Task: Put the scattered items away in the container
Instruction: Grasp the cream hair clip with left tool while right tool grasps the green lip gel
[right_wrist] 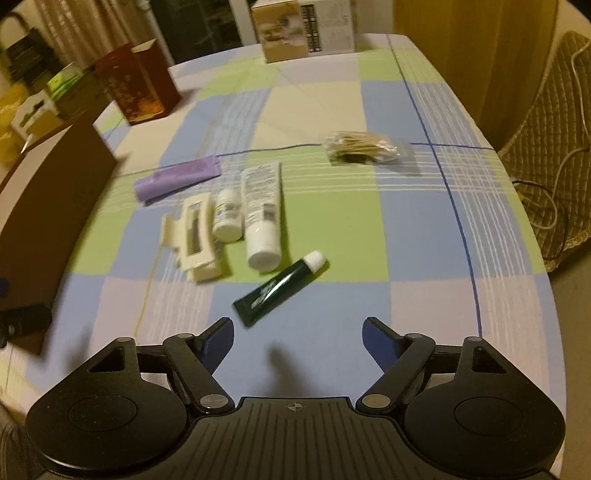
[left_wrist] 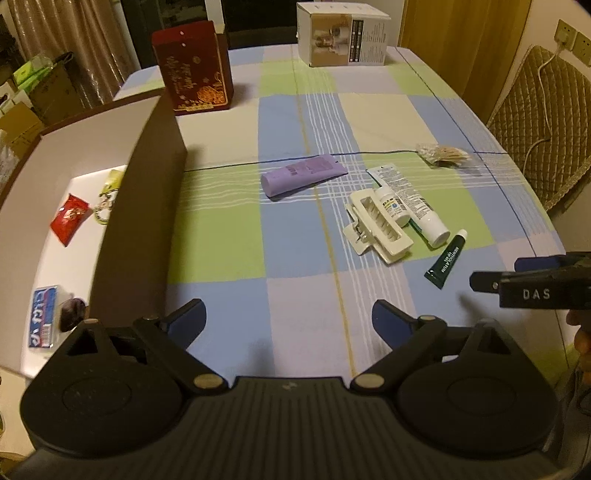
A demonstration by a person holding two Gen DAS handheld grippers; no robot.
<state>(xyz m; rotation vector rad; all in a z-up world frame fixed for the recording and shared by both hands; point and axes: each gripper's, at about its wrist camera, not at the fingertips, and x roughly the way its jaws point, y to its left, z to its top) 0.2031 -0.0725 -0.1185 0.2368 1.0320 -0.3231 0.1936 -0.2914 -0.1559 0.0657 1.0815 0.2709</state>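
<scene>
On the checked tablecloth lie a purple tube (left_wrist: 301,178) (right_wrist: 176,178), a cream hair claw (left_wrist: 377,228) (right_wrist: 192,238), a small white bottle (left_wrist: 392,204) (right_wrist: 226,214), a white tube (left_wrist: 410,203) (right_wrist: 261,210), a dark green tube (left_wrist: 445,264) (right_wrist: 277,288) and a clear bag of wooden sticks (left_wrist: 441,154) (right_wrist: 364,147). The brown box (left_wrist: 136,206) (right_wrist: 48,206) at the left holds a red packet (left_wrist: 70,218), a keyring (left_wrist: 105,201) and a blue packet (left_wrist: 43,319). My left gripper (left_wrist: 288,317) is open beside the box wall. My right gripper (right_wrist: 298,339) (left_wrist: 495,273) is open just short of the green tube.
A dark red carton (left_wrist: 195,70) (right_wrist: 138,86) stands at the back left and a white printed box (left_wrist: 341,33) (right_wrist: 304,27) at the far edge. A padded chair (left_wrist: 543,122) (right_wrist: 550,155) with a cable stands to the right. Boxes (left_wrist: 29,88) clutter the floor at left.
</scene>
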